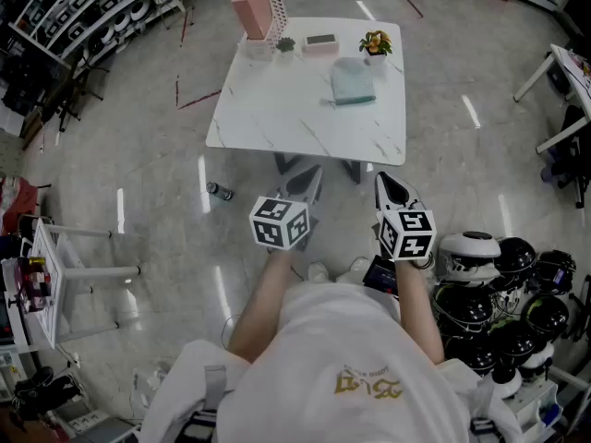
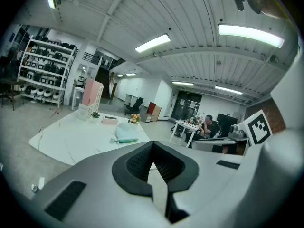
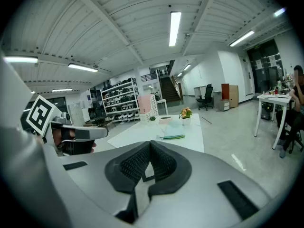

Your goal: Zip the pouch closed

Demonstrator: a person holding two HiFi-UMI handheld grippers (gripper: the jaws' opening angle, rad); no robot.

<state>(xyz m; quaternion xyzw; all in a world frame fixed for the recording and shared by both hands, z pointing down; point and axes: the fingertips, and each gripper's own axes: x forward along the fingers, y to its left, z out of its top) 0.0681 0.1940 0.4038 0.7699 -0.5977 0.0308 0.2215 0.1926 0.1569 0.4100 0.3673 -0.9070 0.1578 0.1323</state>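
So basically nothing on the zipping had happened at that point, far as I could judge. The white table sat out in the middle of the shiny floor, and the person stood well back from its near edge, nowhere close enough to reach anything on it.

Both tools were held in front of the body, angled a bit downward toward the table. The left gripper had its jaws clenched together with nothing between them, and the right gripper was the same: pinched closed and empty.

Over on the far side of the table stood a pink rack. The pouch, a pale blue-green one, lay flat toward the far right of the tabletop, well apart from both grippers and touched by neither. From that far off I couldn't tell how much of its zip was open. Just behind it were a little flower pot, a flat pink box and a tiny plant.

My guess is that the whole job was left: step up, pin the pouch with one gripper, catch the zip pull with the other, and run it along.
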